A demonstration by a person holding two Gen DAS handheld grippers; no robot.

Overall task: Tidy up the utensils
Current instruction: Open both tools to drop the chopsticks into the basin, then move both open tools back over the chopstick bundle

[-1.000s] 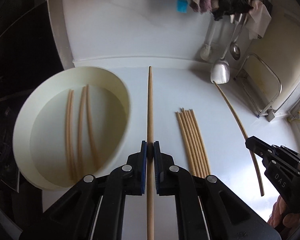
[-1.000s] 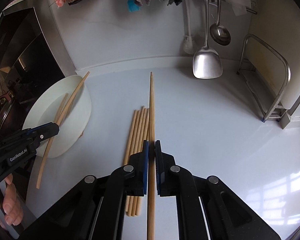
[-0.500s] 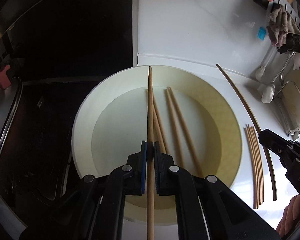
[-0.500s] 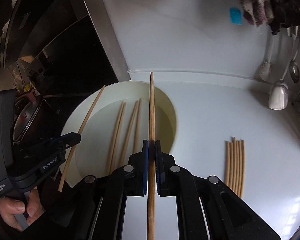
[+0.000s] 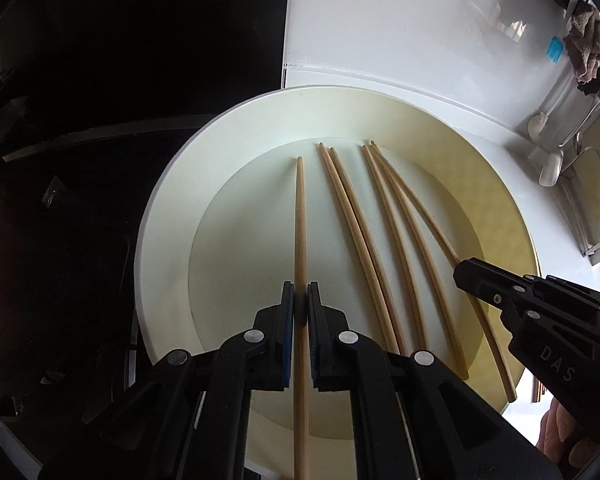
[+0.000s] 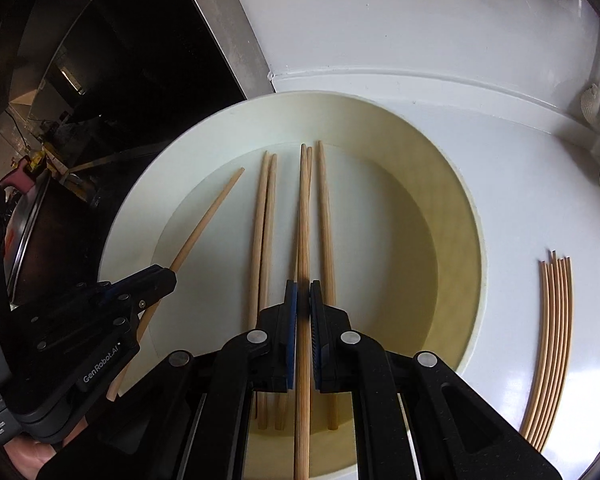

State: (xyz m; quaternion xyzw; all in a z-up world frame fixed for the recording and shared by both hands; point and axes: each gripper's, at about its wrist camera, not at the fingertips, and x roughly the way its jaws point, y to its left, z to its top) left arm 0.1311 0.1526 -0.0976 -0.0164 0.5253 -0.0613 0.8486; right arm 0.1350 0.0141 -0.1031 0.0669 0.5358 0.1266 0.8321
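Lowering each stick into the wide, shallow cream-coloured round bowl is the step in hand, and doing it well means setting the sticks flat before letting go. The left gripper has its jaws pinched tight on one long pale wooden chopstick, which points toward the bowl's far rim over the left part of the bowl's floor. The right gripper is likewise clamped on a second wooden chopstick, held over the bowl's middle, directly above the four loose wooden chopsticks already lying on the bowl's floor.

I would bring each tip down until it is touching or nearly touching the floor, keep the stick parallel to those lying there, then ease the jaws apart — a drop from height could send a stick bouncing over the rim. The right stick risks crossing the one beneath it, so shifting it slightly aside helps.

A fanned bundle of thin wooden chopsticks waits on the white counter, to the right of the bowl.
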